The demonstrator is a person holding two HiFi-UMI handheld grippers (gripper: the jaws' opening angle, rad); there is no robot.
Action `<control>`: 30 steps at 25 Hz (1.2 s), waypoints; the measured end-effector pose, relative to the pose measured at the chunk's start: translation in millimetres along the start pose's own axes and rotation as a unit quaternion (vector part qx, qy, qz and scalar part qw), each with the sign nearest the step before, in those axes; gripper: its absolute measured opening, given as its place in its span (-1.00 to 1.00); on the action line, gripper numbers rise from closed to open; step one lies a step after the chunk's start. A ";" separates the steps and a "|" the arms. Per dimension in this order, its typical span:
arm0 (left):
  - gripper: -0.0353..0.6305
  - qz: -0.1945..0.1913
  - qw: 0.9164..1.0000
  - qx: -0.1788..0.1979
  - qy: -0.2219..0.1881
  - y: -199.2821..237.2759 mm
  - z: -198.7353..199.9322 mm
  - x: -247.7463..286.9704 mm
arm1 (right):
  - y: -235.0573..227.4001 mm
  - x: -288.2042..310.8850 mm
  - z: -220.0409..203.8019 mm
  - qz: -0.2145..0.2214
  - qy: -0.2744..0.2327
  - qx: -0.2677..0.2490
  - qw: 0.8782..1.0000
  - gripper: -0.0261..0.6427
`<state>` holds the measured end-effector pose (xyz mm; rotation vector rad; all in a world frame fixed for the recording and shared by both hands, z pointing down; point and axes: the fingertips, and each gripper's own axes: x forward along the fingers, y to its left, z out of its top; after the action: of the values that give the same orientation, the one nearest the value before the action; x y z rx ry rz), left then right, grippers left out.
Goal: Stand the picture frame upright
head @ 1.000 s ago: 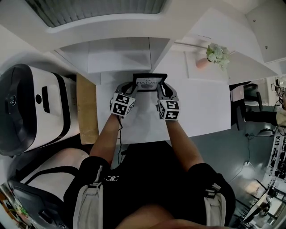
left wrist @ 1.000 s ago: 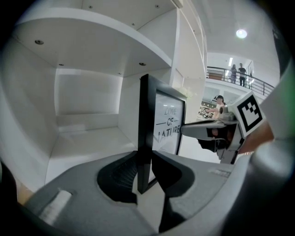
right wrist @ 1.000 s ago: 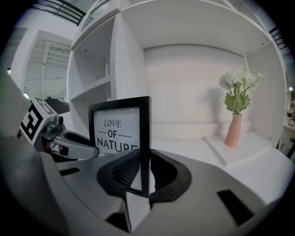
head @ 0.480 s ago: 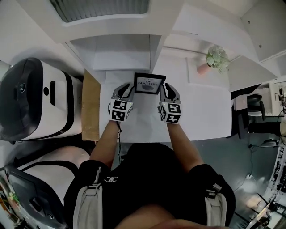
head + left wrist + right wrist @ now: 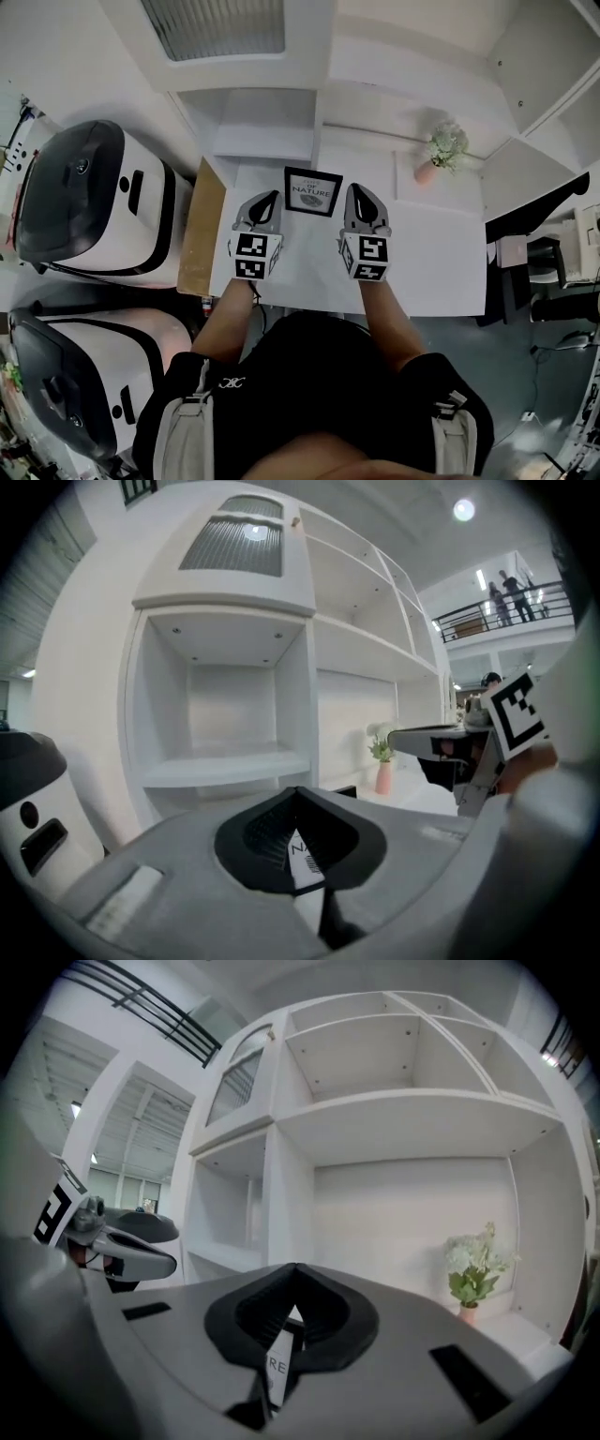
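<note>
**A:** Head view first. Where is the frame?

**B:** Just above the middle of the picture. The picture frame (image 5: pixel 313 191) sits on the white table (image 5: pixel 431 253) with its printed face toward the person. It leans back slightly, so I judge it is already standing. The left gripper (image 5: pixel 270 196) is just beside its left edge and the right gripper (image 5: pixel 352 188) just beside its right edge. I can't tell whether either one touches it.

**A:** And the left gripper view?

**B:** The jaws are brought fully together, with their tips meeting in the lower middle. A sliver of the frame's print shows through the slot under the tips. I read that as the frame seen beyond the jaws, not pinched between them. A white shelf unit (image 5: pixel 225 761) fills the upper left.

**A:** Right gripper view?

**B:** Much the same. The jaws are closed right up and hold nothing, and a strip of the print shows through the slot. A vase of flowers (image 5: pixel 472 1283) stands at the lower right.

**A:** What could go wrong from here?

**B:** Neither tool has hold of the frame, so it stands only on its own prop, which no view shows. If that prop isn't fully out, the frame could fall onto its back. Both closed grippers also flank it closely. A sideways drift as they draw away could clip an edge, and that would twist the frame or tip it face down.
</note>
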<state>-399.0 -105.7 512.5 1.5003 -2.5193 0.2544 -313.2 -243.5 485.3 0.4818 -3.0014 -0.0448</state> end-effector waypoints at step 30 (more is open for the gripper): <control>-0.85 0.055 0.996 -0.067 -0.032 -11.0 48.9 -54.1 | -0.4 -36.4 30.9 0.055 -0.018 0.017 0.998 -0.92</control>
<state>-368.2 -77.2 451.9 1.3430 -2.6145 0.0513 -281.9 -232.0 451.0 0.3205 -3.0624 0.0067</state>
